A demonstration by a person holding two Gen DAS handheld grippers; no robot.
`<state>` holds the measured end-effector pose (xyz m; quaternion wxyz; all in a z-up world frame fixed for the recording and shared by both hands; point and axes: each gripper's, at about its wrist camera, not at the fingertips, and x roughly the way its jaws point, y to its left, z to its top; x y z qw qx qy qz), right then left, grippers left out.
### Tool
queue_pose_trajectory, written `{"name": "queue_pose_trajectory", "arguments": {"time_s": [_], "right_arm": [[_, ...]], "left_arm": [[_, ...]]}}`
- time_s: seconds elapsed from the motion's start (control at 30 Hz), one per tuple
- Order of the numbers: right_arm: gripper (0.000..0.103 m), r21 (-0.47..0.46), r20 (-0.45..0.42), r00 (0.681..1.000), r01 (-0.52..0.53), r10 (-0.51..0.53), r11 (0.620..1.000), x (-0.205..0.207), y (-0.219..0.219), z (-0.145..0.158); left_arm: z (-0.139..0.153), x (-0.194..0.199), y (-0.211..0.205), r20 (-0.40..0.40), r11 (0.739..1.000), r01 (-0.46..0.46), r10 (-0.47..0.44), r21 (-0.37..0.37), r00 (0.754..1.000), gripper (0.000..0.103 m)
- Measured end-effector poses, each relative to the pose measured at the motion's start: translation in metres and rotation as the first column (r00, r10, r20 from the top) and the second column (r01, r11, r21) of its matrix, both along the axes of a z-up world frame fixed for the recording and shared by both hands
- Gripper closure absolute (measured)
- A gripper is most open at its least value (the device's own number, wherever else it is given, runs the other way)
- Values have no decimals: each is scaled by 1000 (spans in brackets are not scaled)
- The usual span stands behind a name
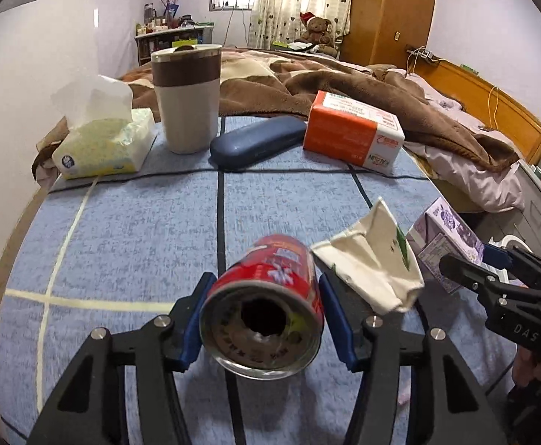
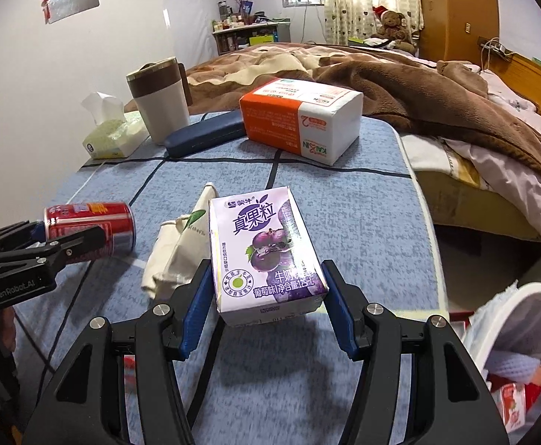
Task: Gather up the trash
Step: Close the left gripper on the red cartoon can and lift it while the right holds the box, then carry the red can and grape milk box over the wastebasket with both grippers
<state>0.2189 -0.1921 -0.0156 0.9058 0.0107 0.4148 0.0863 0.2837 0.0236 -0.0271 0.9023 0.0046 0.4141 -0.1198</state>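
Along the far edge of the blue checked tabletop point(image 1: 122, 244) stand the things that look meant to stay: from the left, a soft tissue pack point(image 1: 103, 144) with a sheet pulled up, a lidded brown-banded tumbler point(image 1: 188, 100), a dark blue case point(image 1: 255, 148) and an orange-and-white paper pack point(image 1: 352, 133) whose upside-down print reads "KAIXIN". Nearer, the trash is grouped where both hands can reach it. The left gripper point(image 1: 263, 319) has its jaws closed on a red can point(image 1: 266, 304) lying on its side, open end toward the camera, blue pads against its flanks and the can seemingly lifted clear of the cloth; its lettering is too blurred to read. Just right of it a crumpled white paper cup point(image 1: 374, 259) with a green leaf mark lies untouched, probably the next piece. Further right, the right gripper point(image 2: 266, 311) has its jaws clamped on a purple drink carton point(image 2: 263, 248) printed "真果粒" and "125mL", gripped near its base, apparently so it stays steady on the way out. At the far right, beside the tabletop and lower down, a white bin point(image 2: 530, 296) already holding wrappers is the likely destination. The gripper bodies carry "GenRobot.AI" and "DAS".
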Motion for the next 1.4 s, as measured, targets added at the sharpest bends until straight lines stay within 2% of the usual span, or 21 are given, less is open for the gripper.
{"name": "queue_pose_trajectory", "arguments": {"time_s": [0.2,0.33,0.77,1.07,1.4], "right_arm": [[45,14,17,1000,-9,8,1000,-14,0,6],[44,28,33,999,-2,1,1000,-20,-3,11],[44,45,70,996,47,-50,998,-48,-22,25],[44,46,115,985,124,-129,991,-82,-57,44],[44,32,138,958,249,-251,968,-114,-114,53]], "left_arm": [[5,-17,0,14,1000,-19,19,-7,1000,47],[15,-29,-2,54,1000,-24,24,-2,998,48],[36,-65,-27,110,1000,27,-26,-15,994,48],[58,-96,-68,164,993,113,-107,-26,981,48],[72,-119,-136,200,968,248,-237,-31,951,48]]}}
